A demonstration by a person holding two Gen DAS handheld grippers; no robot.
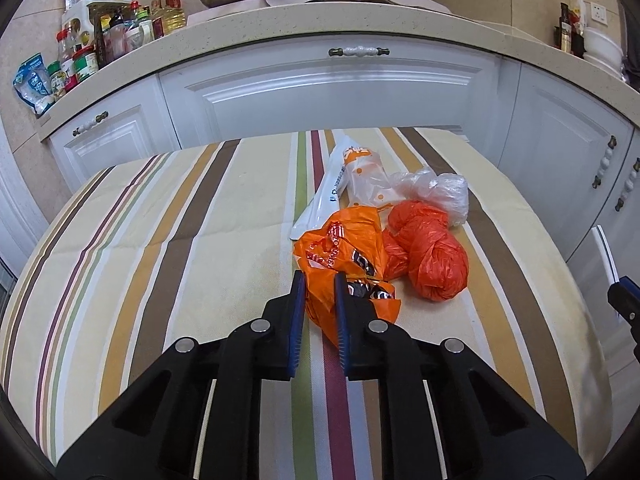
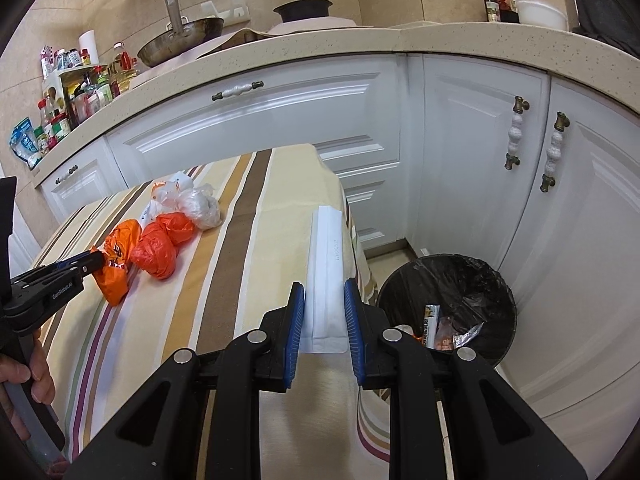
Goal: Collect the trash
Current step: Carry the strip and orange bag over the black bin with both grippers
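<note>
Right now the printed orange wrapper (image 1: 344, 256) lies crumpled on the striped tablecloth (image 1: 160, 240), and the left gripper (image 1: 318, 280) has its blue pads clamped on the wrapper's near edge. Just beside it, touching on its far side, sit two knotted orange bags (image 1: 430, 252); behind those lie a clear plastic ball (image 1: 444, 192), a white and orange printed bag (image 1: 364, 172) and a long white packet (image 1: 324, 200), all bunched together with nothing between them and the gripper. The right gripper (image 2: 324, 292) is closed on a flat white sachet (image 2: 326, 264), which stands up between its pads over the table's right edge. Below and to the right, on the floor beside the white cabinets (image 2: 460, 152), stands a black-lined trash bin (image 2: 452, 280) with wrappers already in it. Beyond, the counter (image 2: 320, 46) carries a pan (image 2: 180, 40), a dark pot (image 2: 304, 8) and a crowd of bottles and jars (image 2: 80, 92).
</note>
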